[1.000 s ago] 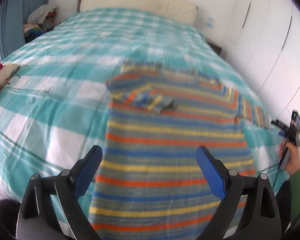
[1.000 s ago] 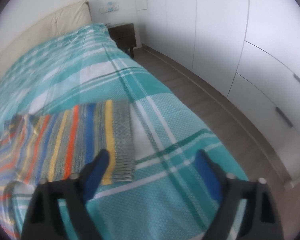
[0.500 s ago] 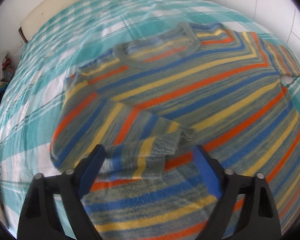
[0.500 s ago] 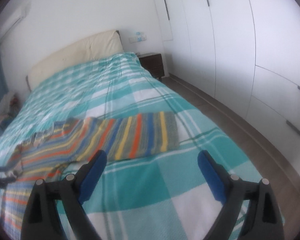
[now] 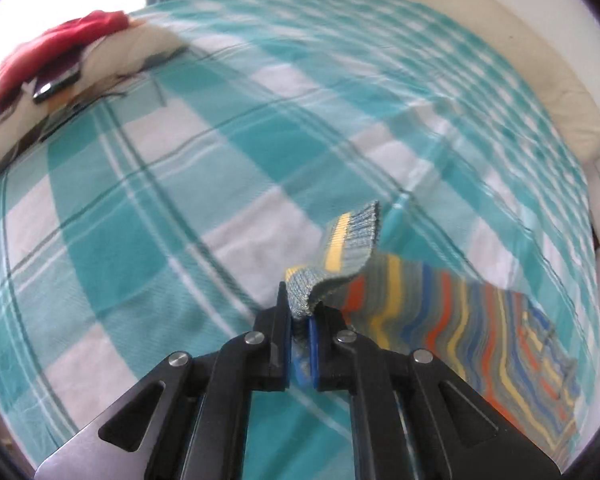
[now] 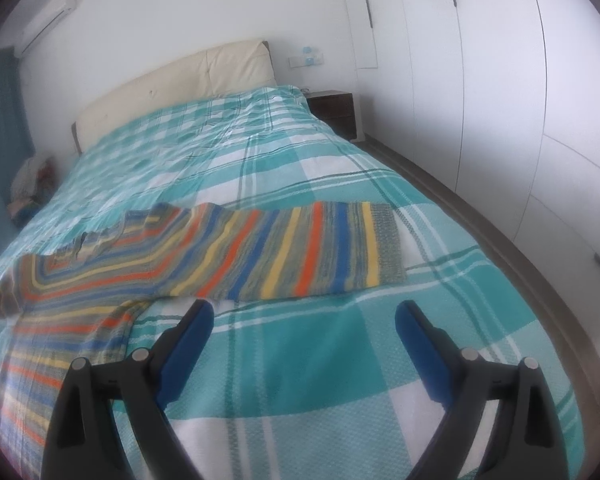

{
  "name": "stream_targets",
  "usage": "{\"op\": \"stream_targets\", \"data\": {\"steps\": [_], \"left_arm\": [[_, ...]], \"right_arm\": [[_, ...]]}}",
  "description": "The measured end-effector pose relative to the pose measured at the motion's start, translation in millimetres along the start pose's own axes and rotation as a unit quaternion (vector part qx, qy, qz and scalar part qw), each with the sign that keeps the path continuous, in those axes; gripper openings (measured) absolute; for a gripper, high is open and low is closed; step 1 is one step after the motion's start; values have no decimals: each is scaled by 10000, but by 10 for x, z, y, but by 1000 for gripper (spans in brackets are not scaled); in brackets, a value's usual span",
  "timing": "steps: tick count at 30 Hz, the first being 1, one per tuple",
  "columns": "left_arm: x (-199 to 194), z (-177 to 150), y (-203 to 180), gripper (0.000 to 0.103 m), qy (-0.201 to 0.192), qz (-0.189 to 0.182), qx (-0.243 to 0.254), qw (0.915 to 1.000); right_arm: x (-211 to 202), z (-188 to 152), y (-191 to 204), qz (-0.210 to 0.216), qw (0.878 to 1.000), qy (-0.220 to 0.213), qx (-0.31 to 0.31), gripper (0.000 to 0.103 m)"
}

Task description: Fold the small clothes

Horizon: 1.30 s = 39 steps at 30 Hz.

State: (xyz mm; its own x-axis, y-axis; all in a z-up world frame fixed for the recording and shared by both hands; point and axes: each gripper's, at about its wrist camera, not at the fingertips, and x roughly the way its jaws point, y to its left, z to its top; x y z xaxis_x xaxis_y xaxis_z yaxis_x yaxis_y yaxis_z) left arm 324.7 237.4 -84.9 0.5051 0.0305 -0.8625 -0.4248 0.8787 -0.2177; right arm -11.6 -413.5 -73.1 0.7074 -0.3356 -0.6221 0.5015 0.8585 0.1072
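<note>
- Left gripper [image 5: 300, 316]: just squeezed tight on the grey cuff [image 5: 350, 248] of the striped sweater [image 5: 472, 320], cuff lifted off the bedspread [image 5: 180, 208].
- Right gripper [image 6: 304, 320]: wide open, nothing inside, up above the bedspread, near the sweater's edge.
- Sweater: flat on the bed, one sleeve [image 6: 320, 248] stretched out sideways.
- Farther off: cream headboard [image 6: 172, 88], white closet doors [image 6: 500, 80], red cloth [image 5: 60, 48] by the bed's edge.
</note>
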Motion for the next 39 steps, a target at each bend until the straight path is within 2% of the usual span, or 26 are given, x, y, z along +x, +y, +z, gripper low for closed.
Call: {"op": "stream_targets", "data": {"steps": [2, 6, 11, 13, 16, 18, 21, 23, 25, 26, 27, 29, 31, 33, 35, 36, 37, 39], "left_arm": [[130, -78, 40, 5, 110, 32, 133, 9998], [199, -228, 22, 4, 43, 143, 374, 9992], [376, -128, 224, 4, 196, -100, -21, 9998], [393, -140, 226, 5, 167, -117, -7, 9998], [373, -167, 212, 11, 77, -26, 124, 9999], [334, -168, 300, 13, 31, 5, -1, 10000], [235, -119, 546, 14, -40, 328, -311, 9990], [121, -108, 766, 23, -3, 428, -568, 9975], [-70, -174, 930, 45, -1, 266, -724, 9970], [-188, -249, 953, 49, 10, 116, -659, 9978], [-303, -347, 918, 55, 72, -67, -442, 9990], [-537, -627, 712, 59, 342, -510, 404, 9973], [-808, -1060, 476, 72, 545, -849, 1377, 9853], [-1051, -1580, 287, 82, 632, -1058, 2214, 9674], [-1193, -2099, 160, 88, 637, -943, 2880, 9509], [-1217, -2312, 138, 89, 622, -842, 3070, 9459], [-1201, -2497, 135, 90, 637, -754, 3164, 9435], [-1118, -2721, 159, 90, 793, -625, 3150, 9437]], "right_arm": [[45, -21, 57, 19, 9999, 71, -95, 91], [103, -76, 169, -22, 9992, 148, -368, 91], [136, -102, 206, -43, 9986, 205, -486, 91], [147, -99, 186, -42, 9988, 234, -437, 91], [165, -89, 159, -38, 9989, 269, -370, 91], [154, -85, 146, -24, 9991, 257, -344, 91], [132, -82, 121, -44, 9993, 227, -308, 91], [127, -74, 102, -56, 9994, 216, -268, 91], [115, -68, 83, -40, 9995, 198, -224, 91], [112, -65, 86, -28, 9996, 203, -217, 91], [117, -65, 95, 11, 9995, 232, -230, 91], [120, -68, 141, 177, 9986, 399, -305, 91], [59, -85, 230, 533, 9957, 651, -400, 91], [-81, -167, 370, 1044, 9885, 988, -474, 91], [-248, -344, 542, 1675, 9722, 1526, -592, 91], [-330, -466, 634, 1987, 9605, 1834, -661, 91], [-411, -594, 714, 2225, 9489, 2111, -740, 91], [-526, -891, 826, 2425, 9313, 2577, -865, 89]]}}
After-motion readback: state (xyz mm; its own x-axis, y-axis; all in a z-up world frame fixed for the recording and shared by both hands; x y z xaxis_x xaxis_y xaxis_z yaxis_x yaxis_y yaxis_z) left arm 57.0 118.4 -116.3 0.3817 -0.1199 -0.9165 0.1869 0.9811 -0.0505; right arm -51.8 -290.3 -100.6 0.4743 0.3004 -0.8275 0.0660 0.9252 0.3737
